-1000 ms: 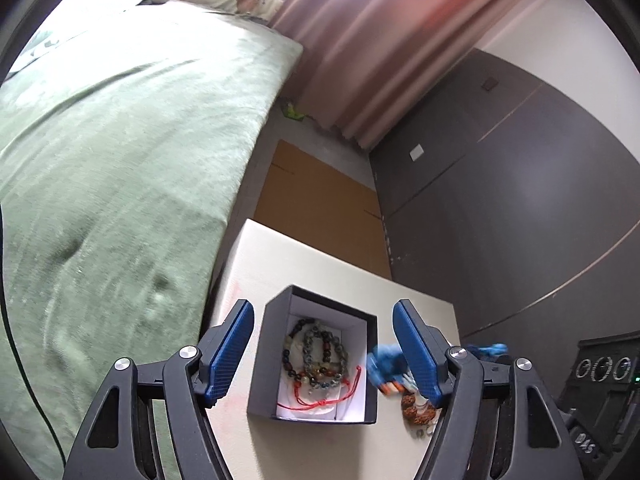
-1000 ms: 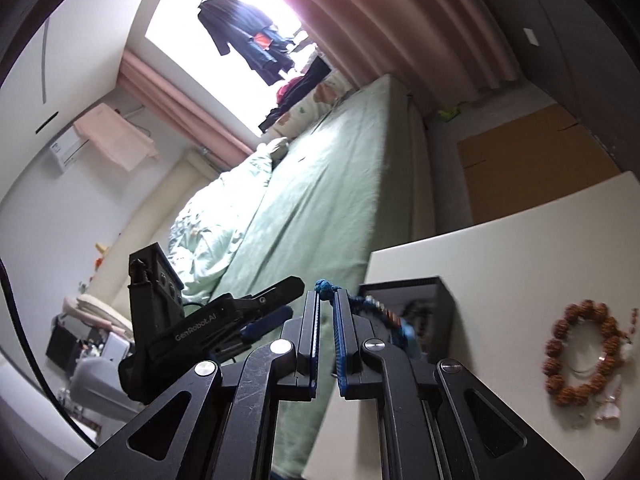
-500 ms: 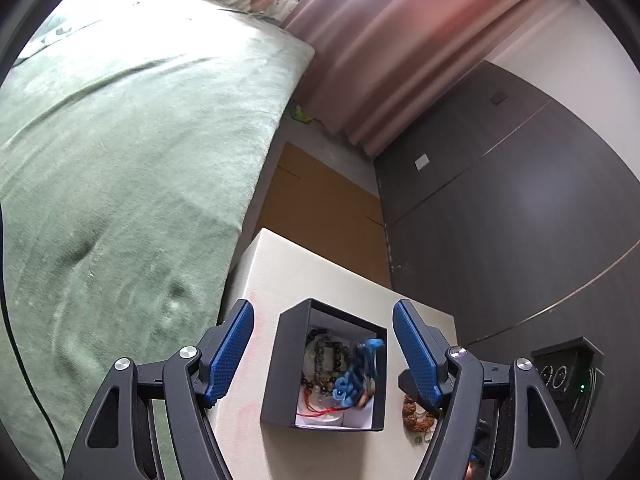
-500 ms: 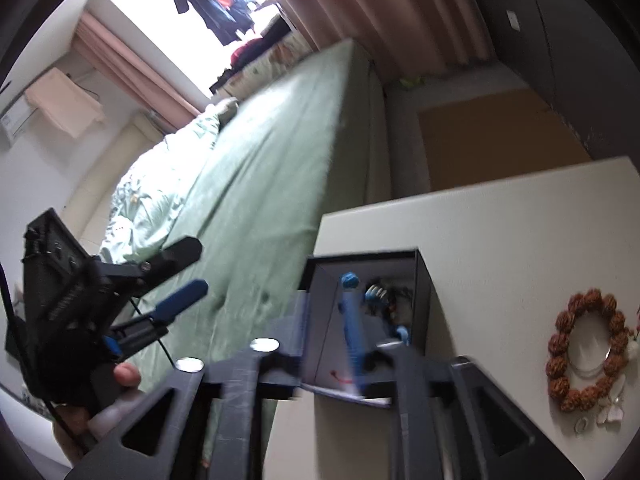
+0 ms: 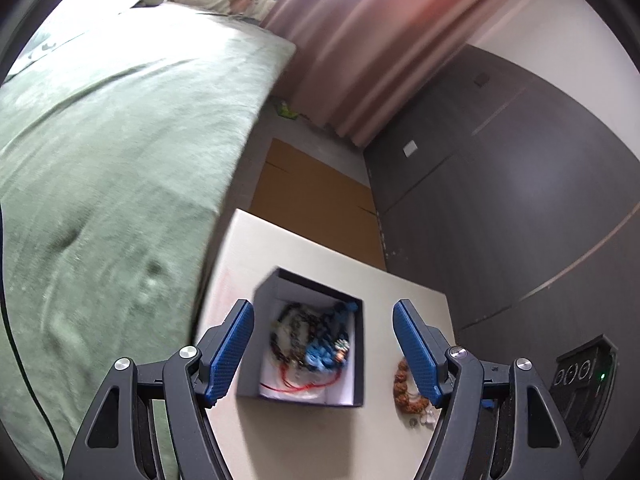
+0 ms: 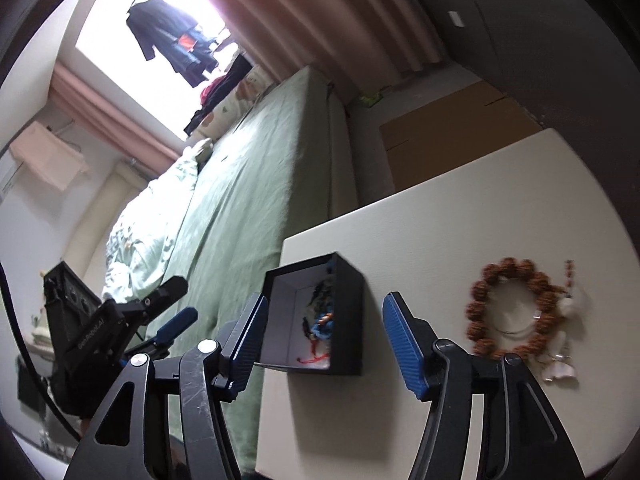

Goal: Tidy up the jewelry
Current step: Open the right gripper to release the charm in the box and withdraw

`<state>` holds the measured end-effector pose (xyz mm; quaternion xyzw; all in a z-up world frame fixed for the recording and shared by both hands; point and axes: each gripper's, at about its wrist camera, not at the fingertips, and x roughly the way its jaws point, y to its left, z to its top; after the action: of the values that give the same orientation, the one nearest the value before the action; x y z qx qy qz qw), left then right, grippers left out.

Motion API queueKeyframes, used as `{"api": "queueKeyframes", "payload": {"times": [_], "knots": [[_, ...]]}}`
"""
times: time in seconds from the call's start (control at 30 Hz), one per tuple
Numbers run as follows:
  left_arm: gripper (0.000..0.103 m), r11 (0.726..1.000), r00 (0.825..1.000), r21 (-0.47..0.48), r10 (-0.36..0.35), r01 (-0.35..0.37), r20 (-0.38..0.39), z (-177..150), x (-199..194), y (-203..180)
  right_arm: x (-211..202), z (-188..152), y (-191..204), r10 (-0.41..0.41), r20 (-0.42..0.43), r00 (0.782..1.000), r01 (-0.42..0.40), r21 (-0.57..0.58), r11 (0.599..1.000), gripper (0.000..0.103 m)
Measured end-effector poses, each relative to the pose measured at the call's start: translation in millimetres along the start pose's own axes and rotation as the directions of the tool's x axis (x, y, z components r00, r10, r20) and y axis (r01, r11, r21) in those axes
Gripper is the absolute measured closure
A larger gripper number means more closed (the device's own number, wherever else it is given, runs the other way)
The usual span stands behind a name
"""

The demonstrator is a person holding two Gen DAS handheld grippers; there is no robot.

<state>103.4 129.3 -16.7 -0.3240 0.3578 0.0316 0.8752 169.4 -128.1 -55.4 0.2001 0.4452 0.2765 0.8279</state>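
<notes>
**A:** What is closest to the cameras?

**B:** Two hand-held grippers with black arms and blue ribbed pads. The left gripper [image 5: 323,344] has its jaws wide apart with nothing pressed between the pads. The right gripper [image 6: 324,342] has its jaws opening, and nothing is gripped; the pads are clear of everything.

**A:** And the jewelry?

**B:** Just beyond the pads sits a small black box [image 5: 264,364], open at the top, with a white lining. Inside lies a tangle of bracelets [image 5: 298,340]: dark beads, a blue cord piece and a thin red string. To the right of the box, apart from it, a brown beaded bracelet [image 6: 510,306] lies flat on the surface, with small pale charms beside it. The picture is slightly blurred, so finer detail is lost.

**A:** What is the surface?

**B:** A cream-white table [image 6: 460,216] with a plain matte top. The box stands near its left edge.

**A:** What lies past the table?

**B:** Left of it, close alongside, a bed [image 5: 120,128] under a green blanket. Ahead on the floor, a flat sheet of brown cardboard [image 5: 316,196]. To the right, a dark grey wardrobe wall [image 5: 500,200]. Farther still, pink curtains [image 5: 380,32] hang in folds. At the far end of the bed is a bright window [image 6: 120,32] with dark clothes hanging in it.
</notes>
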Motion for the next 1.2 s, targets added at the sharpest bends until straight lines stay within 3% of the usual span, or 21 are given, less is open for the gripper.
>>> {"api": "queueKeyframes", "payload": {"times": [0.33, 0.47, 0.53, 0.77, 0.93, 1.1, 1.2], "knots": [[0.03, 0.991, 0.999, 0.13, -0.02, 0.026, -0.049, -38.1, 10.4, -51.8, -48.9, -2.2, -42.0, -0.087, 0.007, 0.996, 0.087, 0.031, 0.996, 0.041], [0.03, 0.986, 0.998, 0.164, -0.01, 0.021, -0.069, -52.3, 19.9, -68.1, -59.5, -6.0, -56.8, -0.127, -0.003, 0.992, 0.127, 0.039, 0.991, 0.025], [0.03, 0.983, 0.997, 0.183, -0.006, 0.021, -0.082, -59.6, 26.5, -76.7, -61.7, -8.1, -63.6, -0.137, -0.021, 0.99, 0.138, 0.046, 0.989, 0.022], [0.03, 0.965, 0.992, 0.261, 0.01, 0.024, -0.127, -86.9, 51.0, -110.0, -67.7, -16.7, -96.5, -0.192, -0.079, 0.978, 0.2, 0.109, 0.974, 0.022], [0.031, 0.957, 0.99, 0.29, 0.052, -0.01, -0.134, -100.0, 70.4, -124.7, -80.6, -15.2, -121.0, -0.182, -0.068, 0.981, 0.192, 0.201, 0.961, 0.022], [0.038, 0.941, 0.988, 0.335, 0.095, -0.049, -0.122, -108.8, 88.6, -138.4, -82.8, -11.5, -135.0, -0.184, -0.074, 0.98, 0.196, 0.236, 0.952, 0.022], [0.047, 0.935, 0.983, 0.35, 0.12, -0.065, -0.14, -114.5, 104.0, -142.9, -83.2, -8.5, -143.2, -0.191, -0.081, 0.978, 0.205, 0.256, 0.945, 0.022]]}}
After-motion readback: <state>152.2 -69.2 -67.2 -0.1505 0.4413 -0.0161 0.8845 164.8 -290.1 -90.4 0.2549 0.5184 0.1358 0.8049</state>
